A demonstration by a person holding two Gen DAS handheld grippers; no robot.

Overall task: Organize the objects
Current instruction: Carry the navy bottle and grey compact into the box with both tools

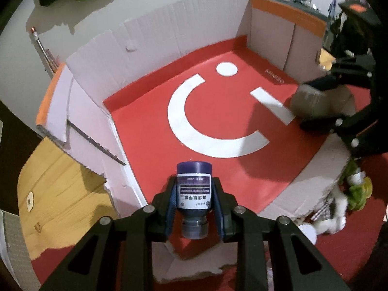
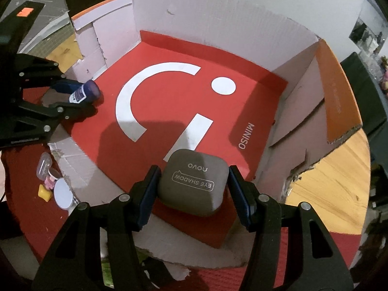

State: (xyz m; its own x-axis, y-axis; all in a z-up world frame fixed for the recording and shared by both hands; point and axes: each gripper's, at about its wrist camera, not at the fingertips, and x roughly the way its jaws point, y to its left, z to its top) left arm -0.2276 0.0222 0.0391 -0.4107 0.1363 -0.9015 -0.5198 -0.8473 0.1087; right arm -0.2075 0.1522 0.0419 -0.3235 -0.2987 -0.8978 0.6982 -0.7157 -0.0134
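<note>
My left gripper (image 1: 194, 189) is shut on a small dark-blue bottle (image 1: 193, 186) with a purple base and a white label, held over the near edge of a cardboard box (image 1: 155, 31) lined with a red sheet (image 1: 150, 121) bearing a white smile logo. My right gripper (image 2: 194, 181) is shut on a grey square eye shadow case (image 2: 194, 181), held over the same red sheet (image 2: 169, 92) near its front edge. In the right wrist view the left gripper (image 2: 80, 97) and the bottle (image 2: 83, 93) appear at the left. In the left wrist view the right gripper (image 1: 322, 106) with the case (image 1: 312, 101) appears at the right.
The box (image 2: 218, 21) has tall white walls at the back and sides with orange flaps (image 2: 339, 92). Wooden floor (image 1: 60, 189) lies beside it. Small loose items (image 2: 55, 184), including a white round lid and a yellow piece, lie on red matting at the left. A green toy (image 1: 356, 189) sits at the right.
</note>
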